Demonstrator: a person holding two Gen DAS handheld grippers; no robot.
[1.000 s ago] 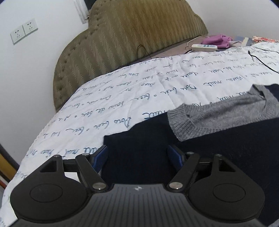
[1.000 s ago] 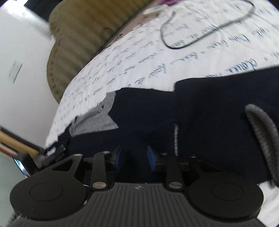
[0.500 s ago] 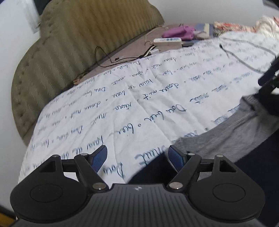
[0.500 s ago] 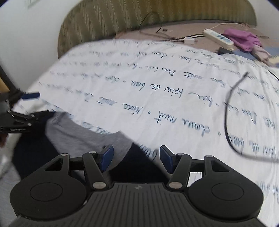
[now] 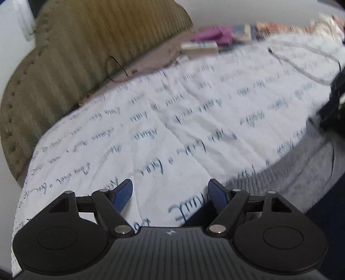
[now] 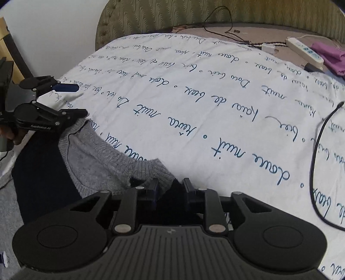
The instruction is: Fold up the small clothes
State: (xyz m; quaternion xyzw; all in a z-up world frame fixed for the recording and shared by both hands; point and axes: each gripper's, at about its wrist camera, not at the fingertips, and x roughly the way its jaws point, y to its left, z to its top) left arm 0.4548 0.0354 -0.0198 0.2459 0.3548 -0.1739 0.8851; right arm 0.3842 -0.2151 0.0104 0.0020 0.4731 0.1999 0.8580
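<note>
Left hand-held gripper: tilted down over the bed, spread, empty.
Right hand-held gripper: tilted down, just closed, pinching the sweater.

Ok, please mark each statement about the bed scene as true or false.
1. The left tongs stand open with nothing between them. True.
2. The right tongs are empty. False: dark fabric of the sweater sits between them; their jaws have just been closing on it.
3. A black cable lies on the bedspread. True.
4. The power strip lies on the sweater. False: it lies beyond the bedspread, near the headboard.
</note>
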